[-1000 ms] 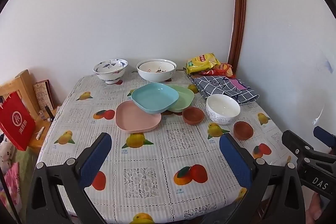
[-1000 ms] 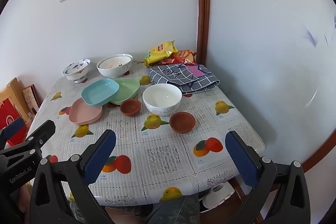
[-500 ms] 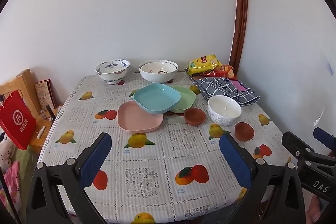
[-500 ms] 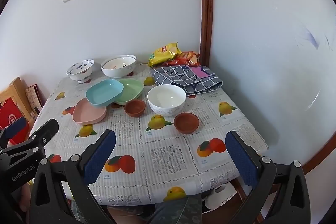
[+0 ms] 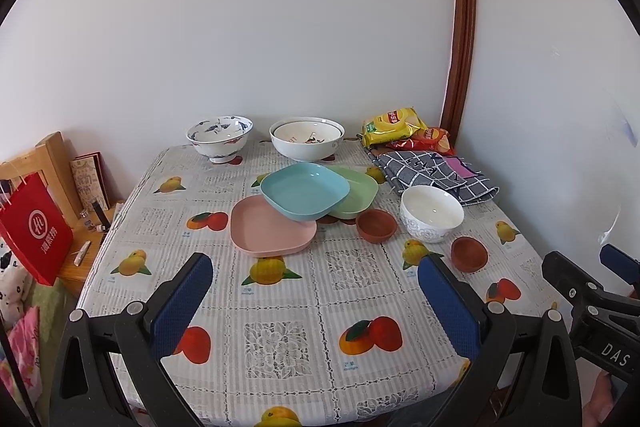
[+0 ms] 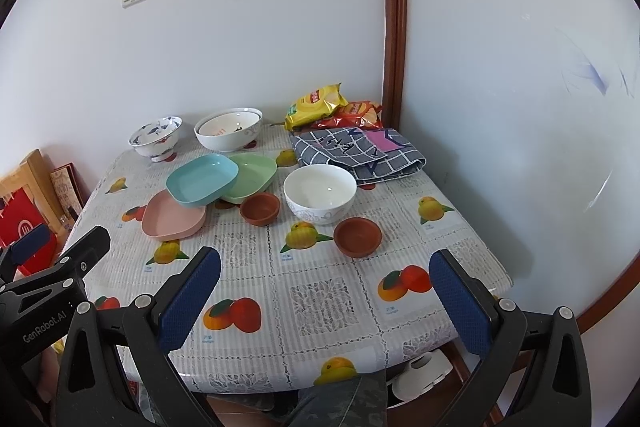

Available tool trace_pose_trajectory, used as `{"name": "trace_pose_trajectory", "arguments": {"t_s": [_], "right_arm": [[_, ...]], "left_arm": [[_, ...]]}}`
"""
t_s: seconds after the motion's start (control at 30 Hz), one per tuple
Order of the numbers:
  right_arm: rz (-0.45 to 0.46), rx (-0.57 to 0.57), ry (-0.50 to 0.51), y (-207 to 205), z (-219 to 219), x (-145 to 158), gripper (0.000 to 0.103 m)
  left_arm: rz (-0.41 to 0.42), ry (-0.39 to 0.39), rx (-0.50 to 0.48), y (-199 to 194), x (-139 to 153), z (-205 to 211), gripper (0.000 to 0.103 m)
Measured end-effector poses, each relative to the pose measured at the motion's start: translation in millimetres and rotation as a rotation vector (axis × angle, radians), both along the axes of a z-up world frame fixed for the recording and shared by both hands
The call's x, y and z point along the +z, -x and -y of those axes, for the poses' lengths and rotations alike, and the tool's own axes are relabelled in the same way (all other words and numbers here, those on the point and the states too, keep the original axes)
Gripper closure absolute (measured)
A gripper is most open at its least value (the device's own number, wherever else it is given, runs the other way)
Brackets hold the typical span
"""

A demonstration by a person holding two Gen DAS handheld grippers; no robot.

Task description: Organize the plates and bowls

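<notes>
On the fruit-print table (image 5: 288, 311) a blue plate (image 5: 305, 190) leans over a pink plate (image 5: 266, 233) and a green plate (image 5: 356, 191). Two small brown bowls (image 5: 376, 225) (image 5: 469, 253) flank a plain white bowl (image 5: 432, 213). At the back stand a blue-patterned bowl (image 5: 219, 138) and a wide white bowl (image 5: 307, 139). My left gripper (image 5: 316, 299) hangs open above the table's near edge, empty. My right gripper (image 6: 326, 301) is open too, in front of the brown bowl (image 6: 357, 237) and white bowl (image 6: 320, 193).
A checked cloth (image 5: 434, 175) and snack bags (image 5: 394, 125) lie in the back right corner by the walls. A red paper bag (image 5: 36, 231) and wooden furniture (image 5: 44, 163) stand left of the table. A person's trouser leg (image 6: 340, 403) shows below the near edge.
Both grippers have drifted slightly back and up, so the dishes sit a little lower in the views. Nothing on the table moved; both grippers stay open.
</notes>
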State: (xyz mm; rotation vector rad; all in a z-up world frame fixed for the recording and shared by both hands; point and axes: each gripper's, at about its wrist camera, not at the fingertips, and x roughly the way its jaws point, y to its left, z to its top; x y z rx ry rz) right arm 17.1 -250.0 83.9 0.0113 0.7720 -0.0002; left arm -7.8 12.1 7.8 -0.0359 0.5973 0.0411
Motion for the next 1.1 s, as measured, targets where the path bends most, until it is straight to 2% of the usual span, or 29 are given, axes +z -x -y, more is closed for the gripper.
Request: {"name": "trace_pose_trajectory", "arguments": {"t_s": [1.1], "right_arm": [[0.005,0.006,-0.006,0.2,-2.8,1.0,0.000]], "left_arm": [[-0.001,-0.006,0.012,0.5,-0.2,-2.8,0.000]]}}
